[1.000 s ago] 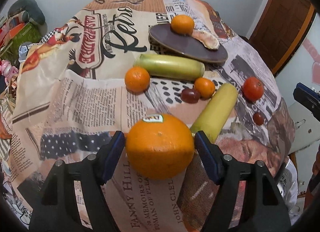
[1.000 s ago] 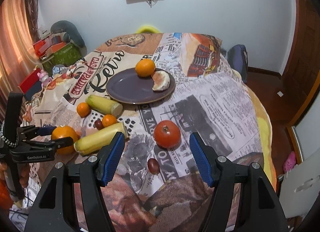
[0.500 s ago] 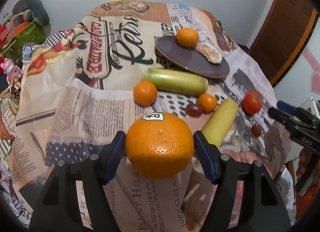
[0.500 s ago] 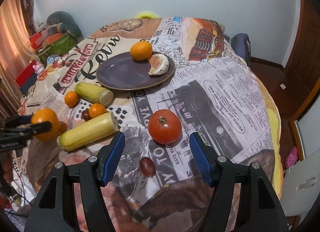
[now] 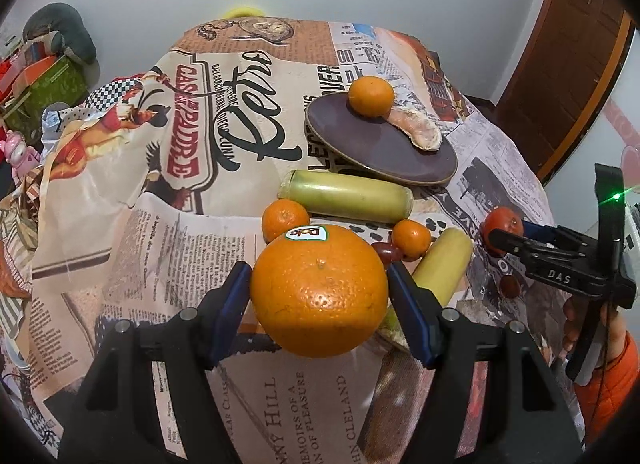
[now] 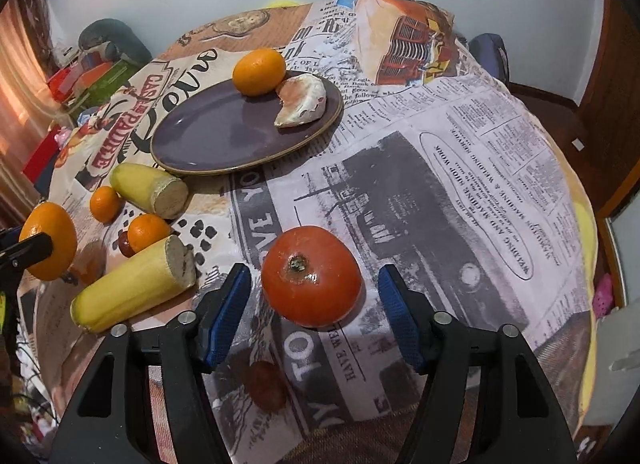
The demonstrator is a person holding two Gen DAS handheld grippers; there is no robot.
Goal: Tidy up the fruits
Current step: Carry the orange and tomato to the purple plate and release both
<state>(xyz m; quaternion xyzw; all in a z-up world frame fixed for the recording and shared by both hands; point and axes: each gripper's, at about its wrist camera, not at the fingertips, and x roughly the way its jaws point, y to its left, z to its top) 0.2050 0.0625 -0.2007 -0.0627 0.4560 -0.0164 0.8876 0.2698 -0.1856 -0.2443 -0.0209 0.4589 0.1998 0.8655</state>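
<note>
My left gripper (image 5: 318, 296) is shut on a large orange (image 5: 319, 291) with a sticker, held above the table; it also shows in the right wrist view (image 6: 50, 240). My right gripper (image 6: 314, 296) is open, its jaws on either side of a red tomato (image 6: 311, 275) that lies on the tablecloth. A dark purple plate (image 6: 224, 131) holds an orange (image 6: 259, 71) and a peeled citrus piece (image 6: 303, 100). Two yellow-green cut stalks (image 6: 134, 286) (image 6: 149, 187), two small tangerines (image 6: 149, 232) (image 6: 105, 203) and dark grapes (image 6: 126, 244) lie left of the tomato.
The round table wears a newspaper-print cloth (image 6: 460, 167). Another grape (image 6: 266, 384) lies under my right gripper. Boxes and toys (image 5: 36, 79) crowd the far left. A brown door (image 5: 568, 63) stands at the right.
My left gripper has lifted the large orange off the table. My right gripper has moved forward until the tomato sits between its open jaws.
</note>
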